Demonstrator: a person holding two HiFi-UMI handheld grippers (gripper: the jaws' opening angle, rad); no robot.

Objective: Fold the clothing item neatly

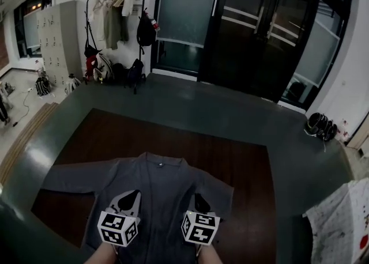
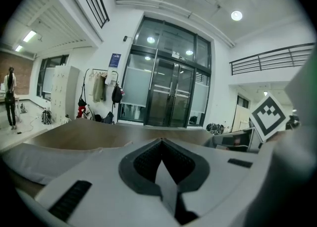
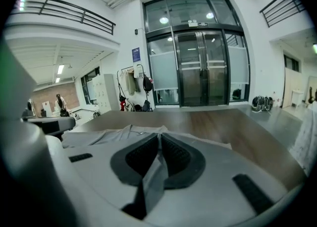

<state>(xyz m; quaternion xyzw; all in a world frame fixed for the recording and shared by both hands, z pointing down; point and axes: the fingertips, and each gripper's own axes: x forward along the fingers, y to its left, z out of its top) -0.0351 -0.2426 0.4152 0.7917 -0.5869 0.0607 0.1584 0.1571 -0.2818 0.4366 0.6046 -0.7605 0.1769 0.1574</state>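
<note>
A grey long-sleeved fabric garment (image 1: 158,185) lies flat on a dark brown wooden bench (image 1: 230,156), towards the bench's near edge. Its collar (image 1: 160,162) points towards the bench's far edge and its hem towards the near edge, where the person stands, so its long axis runs from near to far. One sleeve (image 1: 69,176) stretches out towards the bench's left edge. No matching sleeve shows spread towards the right edge.

The left gripper (image 1: 130,199) and the right gripper (image 1: 200,202) sit side by side over the garment's lower body, close to the bench's near edge, each pointing towards the far edge and tilted slightly down. In each gripper view the jaws are pressed together with a thin strip of grey cloth caught between the dark pads.

Judging by this, the garment is laid flat, collar away, so it can be folded squarely. The paired grips near the hem would let the lower part be lifted evenly and carried towards the collar.
</note>
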